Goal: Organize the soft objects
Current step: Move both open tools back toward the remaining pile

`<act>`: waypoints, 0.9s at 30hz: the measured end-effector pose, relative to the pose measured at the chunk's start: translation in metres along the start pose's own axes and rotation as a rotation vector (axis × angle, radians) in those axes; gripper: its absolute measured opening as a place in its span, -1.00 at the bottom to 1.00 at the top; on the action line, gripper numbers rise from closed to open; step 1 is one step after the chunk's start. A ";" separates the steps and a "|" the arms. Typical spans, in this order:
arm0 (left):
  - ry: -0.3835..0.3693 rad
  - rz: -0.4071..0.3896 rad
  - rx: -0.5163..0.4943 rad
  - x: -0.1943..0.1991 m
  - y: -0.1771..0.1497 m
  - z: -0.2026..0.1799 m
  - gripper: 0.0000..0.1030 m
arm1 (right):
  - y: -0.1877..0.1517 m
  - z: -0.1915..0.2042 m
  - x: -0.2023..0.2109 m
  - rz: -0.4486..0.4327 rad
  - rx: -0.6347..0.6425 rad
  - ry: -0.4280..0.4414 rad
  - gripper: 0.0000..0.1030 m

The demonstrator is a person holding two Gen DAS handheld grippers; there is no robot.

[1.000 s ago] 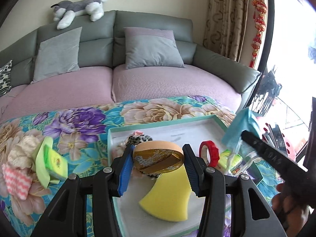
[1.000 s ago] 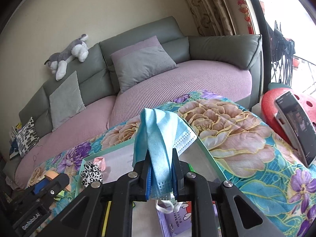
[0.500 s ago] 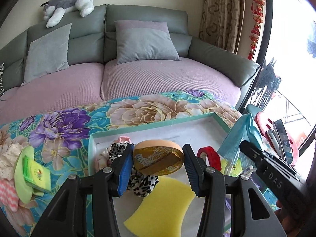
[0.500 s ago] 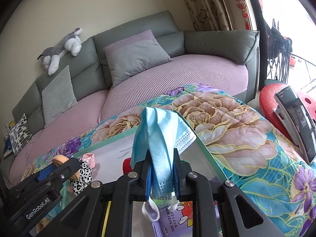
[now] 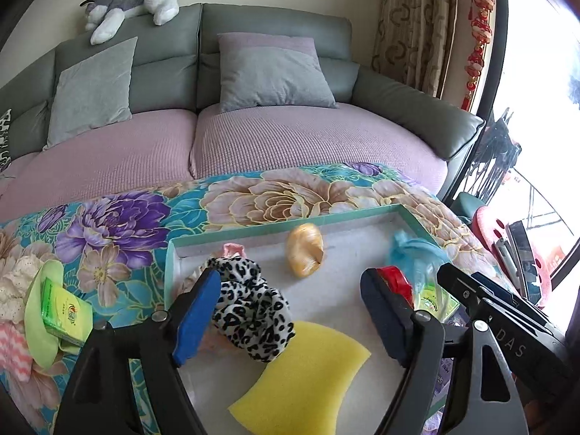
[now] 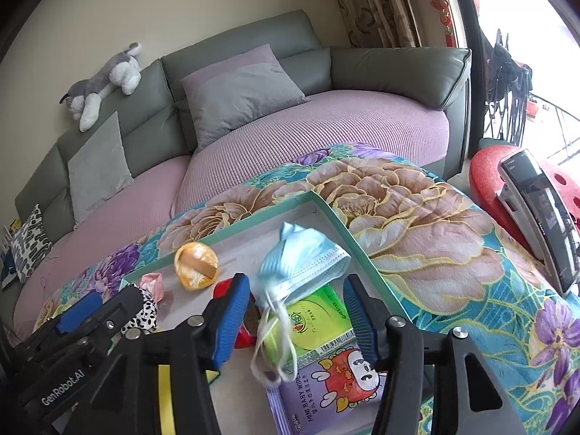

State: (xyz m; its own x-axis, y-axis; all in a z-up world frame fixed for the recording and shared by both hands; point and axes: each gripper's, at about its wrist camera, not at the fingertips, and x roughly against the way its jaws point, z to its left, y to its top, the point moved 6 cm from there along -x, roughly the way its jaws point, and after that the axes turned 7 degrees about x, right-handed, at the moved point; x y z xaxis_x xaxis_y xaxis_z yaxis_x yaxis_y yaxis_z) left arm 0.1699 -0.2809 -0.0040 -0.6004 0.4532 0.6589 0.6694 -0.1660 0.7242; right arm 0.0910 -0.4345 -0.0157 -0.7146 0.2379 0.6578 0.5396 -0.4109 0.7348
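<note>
A teal-rimmed tray (image 5: 282, 226) lies on the floral cloth. My left gripper (image 5: 290, 313) hangs over it with jaws opening and nothing between them. The orange round puff (image 5: 305, 250) lies free on the tray floor beyond the pads. Under the left pad sits a leopard scrunchie (image 5: 250, 308), with a yellow sponge (image 5: 301, 373) nearer. My right gripper (image 6: 294, 317) is also opening. The blue face mask (image 6: 301, 264) droops loose between its pads, untouched, onto a green tissue pack (image 6: 315, 320) and a purple wipes pack (image 6: 326, 380). The puff (image 6: 195, 266) shows here too.
A red ring-shaped thing (image 5: 395, 282) and a pink scrunchie (image 6: 152, 282) lie in the tray. A green tissue pack (image 5: 63, 308) and cloths lie left of it. Behind is a sofa (image 5: 290, 137) with a plush dog (image 5: 134, 0). A red stool (image 6: 507, 177) with a phone stands right.
Both grippers have opened. The orange puff dropped from the left jaws into the tray's far part. The blue mask slipped out of the right jaws onto the packs.
</note>
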 end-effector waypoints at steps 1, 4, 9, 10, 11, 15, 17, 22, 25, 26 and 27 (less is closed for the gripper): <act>0.006 0.001 0.002 0.001 0.000 0.001 0.58 | 0.000 0.000 0.000 0.003 0.000 -0.001 0.25; 0.035 0.014 0.028 0.003 0.000 0.012 0.71 | -0.001 0.000 0.000 0.009 0.002 -0.007 0.43; 0.082 0.001 0.067 0.011 0.004 0.029 0.72 | 0.000 0.001 0.002 0.008 0.016 -0.016 0.90; 0.092 -0.004 0.072 0.012 0.005 0.032 0.72 | 0.000 0.001 0.003 0.009 0.019 -0.016 0.95; 0.107 -0.009 0.079 0.013 0.005 0.036 0.73 | 0.000 0.002 0.003 0.010 0.023 -0.016 1.00; 0.172 -0.028 0.122 0.013 0.006 0.053 1.00 | 0.000 0.005 0.004 0.008 0.051 -0.032 1.00; 0.194 -0.026 0.135 0.013 0.005 0.060 1.00 | 0.000 0.007 0.004 0.009 0.065 -0.039 1.00; 0.203 -0.028 0.181 0.014 0.004 0.073 1.00 | -0.004 0.011 0.001 0.038 0.091 -0.050 1.00; 0.223 -0.039 0.184 0.017 0.005 0.078 1.00 | -0.006 0.012 0.000 0.064 0.100 -0.057 1.00; 0.229 -0.039 0.183 0.017 0.005 0.080 1.00 | -0.008 0.012 0.000 0.075 0.099 -0.056 1.00; 0.234 -0.037 0.182 0.018 0.004 0.081 1.00 | -0.009 0.012 0.000 0.088 0.098 -0.057 1.00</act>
State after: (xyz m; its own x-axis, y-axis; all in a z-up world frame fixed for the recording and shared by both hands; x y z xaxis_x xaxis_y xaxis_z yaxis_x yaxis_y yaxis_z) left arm 0.1973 -0.2027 -0.0057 -0.6962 0.2380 0.6773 0.7000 0.0157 0.7140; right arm 0.0917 -0.4202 -0.0202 -0.6373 0.2558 0.7269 0.6422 -0.3450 0.6845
